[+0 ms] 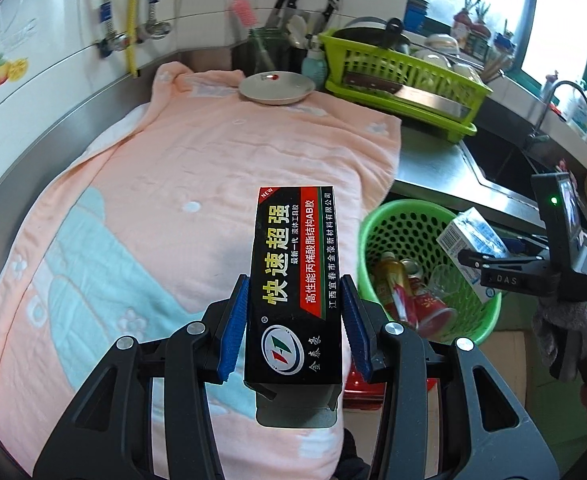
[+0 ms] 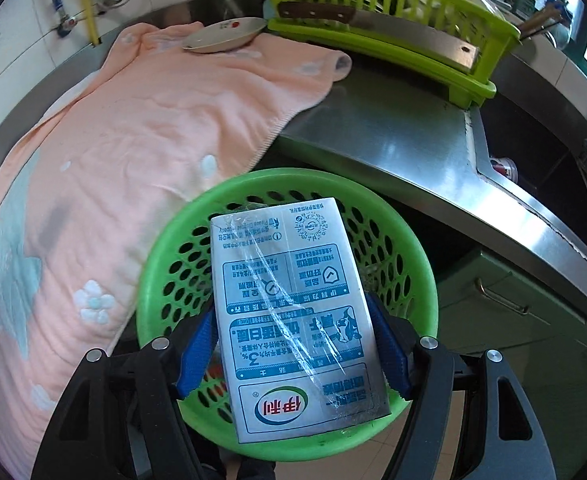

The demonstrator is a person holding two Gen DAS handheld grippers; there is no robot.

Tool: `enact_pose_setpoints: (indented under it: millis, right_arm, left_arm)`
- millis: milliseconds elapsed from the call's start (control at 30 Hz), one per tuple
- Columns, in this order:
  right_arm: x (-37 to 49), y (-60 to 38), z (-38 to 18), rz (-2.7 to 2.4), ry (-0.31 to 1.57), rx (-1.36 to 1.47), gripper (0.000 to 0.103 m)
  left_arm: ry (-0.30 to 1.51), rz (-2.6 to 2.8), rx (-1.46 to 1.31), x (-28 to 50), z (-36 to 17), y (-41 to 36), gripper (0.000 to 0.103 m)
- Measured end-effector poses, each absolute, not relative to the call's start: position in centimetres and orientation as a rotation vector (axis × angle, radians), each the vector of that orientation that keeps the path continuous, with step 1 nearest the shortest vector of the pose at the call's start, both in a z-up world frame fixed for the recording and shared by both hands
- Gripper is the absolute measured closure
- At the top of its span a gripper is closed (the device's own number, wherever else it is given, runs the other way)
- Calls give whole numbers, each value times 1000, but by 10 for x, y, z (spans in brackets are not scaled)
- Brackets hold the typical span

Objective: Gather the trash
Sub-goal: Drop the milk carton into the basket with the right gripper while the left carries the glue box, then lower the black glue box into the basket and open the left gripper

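Observation:
A black glue box (image 1: pixel 293 280) with yellow and white print stands between the blue pads of my left gripper (image 1: pixel 295 286), which is shut on it above the pink towel (image 1: pixel 173 184). To its right, a green perforated trash basket (image 1: pixel 373 224) holds cans (image 1: pixel 393 280) and a clear plastic cup (image 1: pixel 445 280). My right gripper (image 2: pixel 291 312) is shut on a white and blue milk carton (image 2: pixel 293 320), held directly over the basket (image 2: pixel 165 240). That carton (image 1: pixel 473 236) and the right gripper (image 1: pixel 481 264) also show at the right of the left wrist view.
A cream plate (image 1: pixel 277 88) sits at the towel's far end. A lime dish rack (image 1: pixel 405 76) with a cleaver (image 1: pixel 413 96) stands on the steel counter (image 2: pixel 393 140), and beyond it lies the sink (image 2: pixel 533 152). Knives stand in a holder (image 1: pixel 289 40). Green cabinets (image 2: pixel 513 320) are below.

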State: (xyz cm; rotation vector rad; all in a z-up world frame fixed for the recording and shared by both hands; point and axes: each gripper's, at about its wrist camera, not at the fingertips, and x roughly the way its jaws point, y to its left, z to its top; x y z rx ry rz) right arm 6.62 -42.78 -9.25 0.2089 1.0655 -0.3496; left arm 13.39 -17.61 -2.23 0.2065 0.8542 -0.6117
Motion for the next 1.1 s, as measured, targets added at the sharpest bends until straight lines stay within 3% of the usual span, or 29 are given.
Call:
enact_pose_setpoints:
  millis: [933, 967, 1033, 1100]
  right_arm:
    - [1, -459, -51, -374, 939, 282, 26]
    - [0, -458, -50, -376, 938, 281, 26]
    - [-2, -457, -49, -371, 931, 285, 26]
    - [-5, -456, -47, -369, 923, 290, 26]
  left_arm:
    - [938, -807, 397, 132, -78, -341, 56]
    - [935, -816, 400, 131, -78, -343, 54]
    - [923, -815, 416, 129, -78, -346, 39]
    - [914, -828, 405, 127, -77, -346, 35]
